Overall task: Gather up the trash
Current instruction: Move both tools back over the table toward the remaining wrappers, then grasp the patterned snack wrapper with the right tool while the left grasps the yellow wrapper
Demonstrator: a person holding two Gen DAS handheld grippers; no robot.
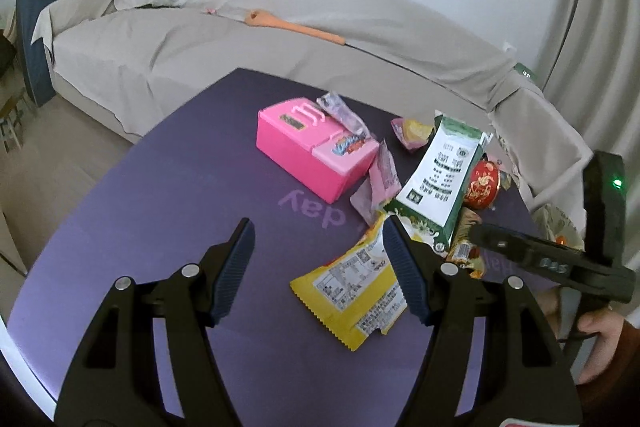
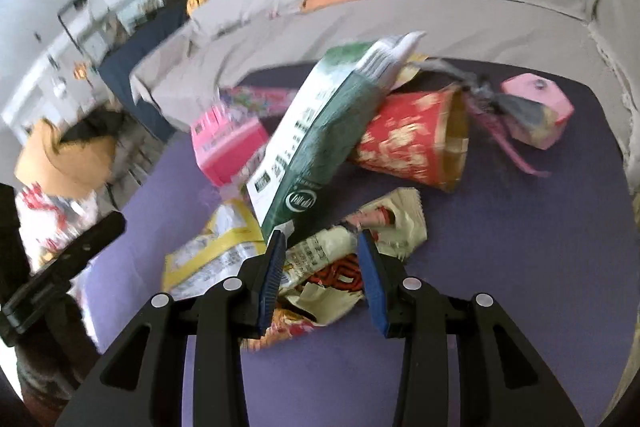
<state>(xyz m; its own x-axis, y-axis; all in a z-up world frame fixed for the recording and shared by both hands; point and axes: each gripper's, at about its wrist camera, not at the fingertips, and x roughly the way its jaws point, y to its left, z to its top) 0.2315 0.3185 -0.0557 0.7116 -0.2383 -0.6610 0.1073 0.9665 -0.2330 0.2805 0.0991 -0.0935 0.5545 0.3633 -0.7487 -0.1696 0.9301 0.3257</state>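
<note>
Gripping, prob., cream wrapper (image 2: 340, 259) w/ right gripper (image 2: 322, 269); left gripper (image 1: 316, 267) fingers apart.

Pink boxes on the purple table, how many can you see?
2. One big pink box sits mid-table, left of the green-and-white bag. A smaller pink box sits at the far right, past the red cup. Wrappers could hide more.

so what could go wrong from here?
1. The right gripper has a crumpled cream and red wrapper between its pads, and the green and white bag lies partly over it, so lifting may drag the bag.
2. The left gripper is open with one finger over the yellow wrapper; closing now could miss it.
</note>
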